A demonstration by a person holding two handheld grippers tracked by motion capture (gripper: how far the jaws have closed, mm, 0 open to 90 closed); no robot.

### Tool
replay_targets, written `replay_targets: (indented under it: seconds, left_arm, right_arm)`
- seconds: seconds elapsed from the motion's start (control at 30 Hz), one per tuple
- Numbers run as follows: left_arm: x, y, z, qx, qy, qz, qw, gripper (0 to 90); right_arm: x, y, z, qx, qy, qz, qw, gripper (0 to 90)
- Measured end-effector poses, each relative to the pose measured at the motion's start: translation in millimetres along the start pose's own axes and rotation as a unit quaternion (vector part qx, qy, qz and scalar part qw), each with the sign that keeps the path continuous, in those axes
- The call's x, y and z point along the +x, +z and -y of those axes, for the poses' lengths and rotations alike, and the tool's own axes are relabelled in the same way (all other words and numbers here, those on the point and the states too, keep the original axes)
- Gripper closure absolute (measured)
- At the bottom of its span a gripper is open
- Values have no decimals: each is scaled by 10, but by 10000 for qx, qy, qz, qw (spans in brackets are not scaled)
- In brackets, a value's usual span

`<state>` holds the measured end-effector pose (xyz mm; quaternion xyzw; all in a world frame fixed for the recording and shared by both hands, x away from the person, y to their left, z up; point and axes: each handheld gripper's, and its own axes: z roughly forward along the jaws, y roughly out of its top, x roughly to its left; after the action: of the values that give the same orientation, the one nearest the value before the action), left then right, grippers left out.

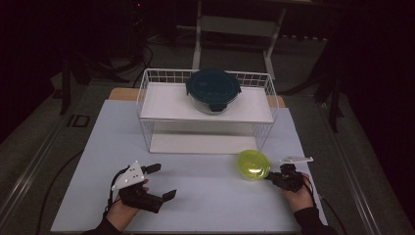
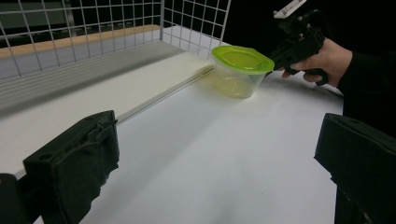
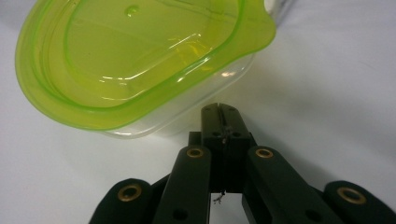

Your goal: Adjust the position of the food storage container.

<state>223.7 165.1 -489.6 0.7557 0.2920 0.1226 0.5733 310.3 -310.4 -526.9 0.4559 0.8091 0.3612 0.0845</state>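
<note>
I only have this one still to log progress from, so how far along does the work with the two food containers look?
Looks done: the dark-lidded container sits on the top shelf of the wire rack. In hand: the right gripper, jaws shut, is at the rim of the green-lidded container; I cannot tell whether it grips it. That tub stands on the table by the rack. The left gripper is open, idle. Left, probably: shelving the green one.

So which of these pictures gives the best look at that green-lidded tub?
The left gripper view: it shows the whole green-lidded tub side-on, lid and clear body, standing on the table. The right gripper view is closer but crops it. The high view shows mostly its lid, small.
</note>
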Motion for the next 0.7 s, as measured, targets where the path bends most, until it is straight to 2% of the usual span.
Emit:
replay_targets:
  seconds: [0.43, 0.7]
  left_arm:
    - [-1, -6, 0, -8, 16, -12, 10000, 0]
    - [1, -4, 7, 0, 25, -18, 10000, 0]
  right_arm:
    - [182, 174, -167, 59, -196, -200, 9996, 900]
    - [165, 147, -193, 5, -172, -170, 9997, 900]
